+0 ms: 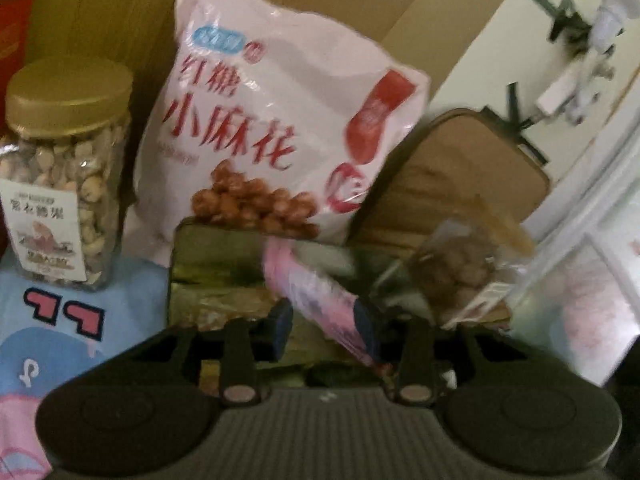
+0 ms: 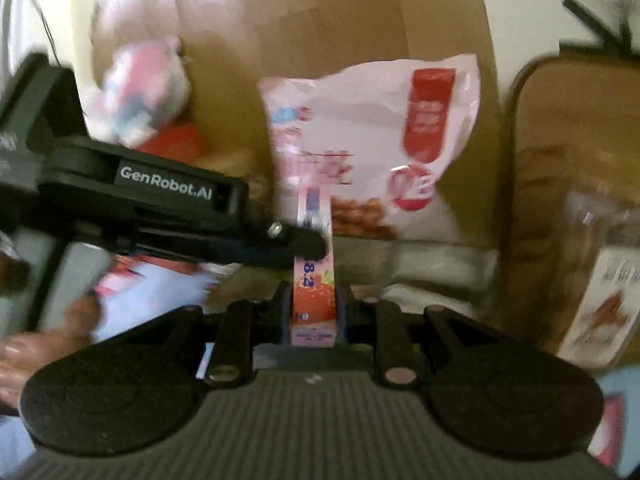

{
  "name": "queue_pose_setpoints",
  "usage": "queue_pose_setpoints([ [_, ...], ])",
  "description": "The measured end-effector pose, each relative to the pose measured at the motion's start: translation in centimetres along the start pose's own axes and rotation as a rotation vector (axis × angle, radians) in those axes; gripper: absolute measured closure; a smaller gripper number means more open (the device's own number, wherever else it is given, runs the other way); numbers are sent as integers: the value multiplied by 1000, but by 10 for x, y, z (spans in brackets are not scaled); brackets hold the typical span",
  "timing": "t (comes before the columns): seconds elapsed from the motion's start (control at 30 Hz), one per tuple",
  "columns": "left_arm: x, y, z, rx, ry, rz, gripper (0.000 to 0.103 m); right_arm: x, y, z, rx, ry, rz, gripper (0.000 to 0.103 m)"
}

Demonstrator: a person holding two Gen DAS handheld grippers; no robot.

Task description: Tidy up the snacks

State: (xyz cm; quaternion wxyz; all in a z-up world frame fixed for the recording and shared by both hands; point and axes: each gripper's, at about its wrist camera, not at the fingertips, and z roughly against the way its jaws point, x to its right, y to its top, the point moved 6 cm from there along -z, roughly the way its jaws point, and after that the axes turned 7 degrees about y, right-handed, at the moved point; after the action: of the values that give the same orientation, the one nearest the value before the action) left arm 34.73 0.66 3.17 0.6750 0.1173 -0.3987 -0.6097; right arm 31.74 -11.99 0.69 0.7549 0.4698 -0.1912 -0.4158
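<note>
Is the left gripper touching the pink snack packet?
Touching. In the right wrist view, the left gripper meets the pink snack packet, with no gap visible.

Glossy white plastic on the big snack bag (image 1: 280,120), creased, catching light. Clear plastic on the nut jar (image 1: 66,184), with a smooth gold lid (image 1: 70,92) and a paper label. Matt brown cardboard (image 1: 120,8) at 12 o'clock. Soft printed cloth (image 1: 60,320) at 8 o'clock. Shiny pink wrapper on the slim packet (image 2: 314,292). Matt black plastic on the left gripper (image 1: 326,320) and right gripper (image 2: 314,312), ribbed grey at the base.
</note>
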Motion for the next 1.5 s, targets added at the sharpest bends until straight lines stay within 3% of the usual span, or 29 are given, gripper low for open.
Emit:
queue_pose_setpoints([
  [0.07,-4,-5,-4,-9,0,-2,65,10,-6,-4,23,-117,53,71],
  [0.1,-4,-6,-3,1,0,-13,64,16,-8,-3,30,-120,28,71],
  [0.33,-6,-16,18,11,9,-6,63,29,-34,27,90,-73,-204,71],
  [0.6,22,-52,63,94,96,-125,57,-11,-41,81,178,-57,-246,71],
  [0.83,28,-94,86,120,208,-191,57,-33,-65,111,174,-28,-318,67],
  [1.07,19,-129,99,102,250,-190,53,-59,-83,126,148,-12,-328,65],
  [1.5,0,-184,112,72,286,-205,48,-74,-117,139,112,-65,-407,58],
])
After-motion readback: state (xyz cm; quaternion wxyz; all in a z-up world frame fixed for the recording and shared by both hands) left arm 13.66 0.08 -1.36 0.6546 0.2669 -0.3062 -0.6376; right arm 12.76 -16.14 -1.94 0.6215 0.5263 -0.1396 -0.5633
